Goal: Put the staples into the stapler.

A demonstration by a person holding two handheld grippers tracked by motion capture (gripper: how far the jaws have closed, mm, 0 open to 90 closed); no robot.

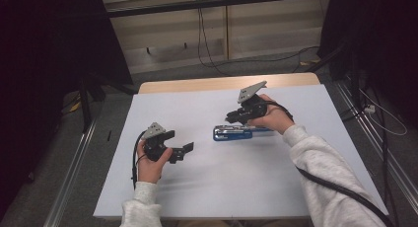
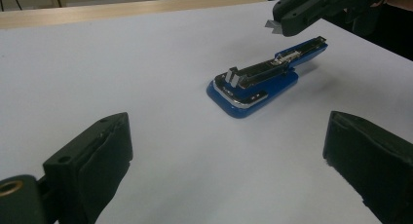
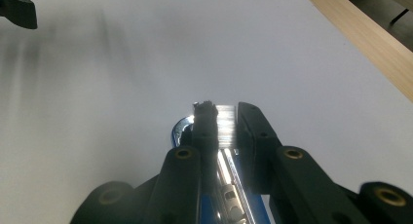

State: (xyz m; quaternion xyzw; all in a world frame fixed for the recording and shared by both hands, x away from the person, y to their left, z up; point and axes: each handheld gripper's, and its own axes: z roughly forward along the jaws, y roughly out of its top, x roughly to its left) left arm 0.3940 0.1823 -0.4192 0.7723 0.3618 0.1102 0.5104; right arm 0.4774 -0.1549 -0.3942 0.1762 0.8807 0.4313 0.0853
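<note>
While the blue stapler (image 1: 232,132) lies open near the middle of the white table (image 1: 197,197), the right gripper (image 3: 221,124) hovers over its far end, jaws narrowed on a small strip of staples (image 3: 224,121) (bright, hard to make out). The likely step is loading: keep the strip level, line it up with the channel, lower slowly. To the left, the left gripper (image 1: 186,149) waits wide and empty.

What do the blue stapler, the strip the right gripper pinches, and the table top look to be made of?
Stapler: glossy blue shell, likely plastic, with a shiny metal channel on top.
Staple strip between the right gripper fingers: bright, reflective, apparently metal.
White sheet: matte and smooth, possibly plastic board; the table edge behind it looks wood-toned.
</note>
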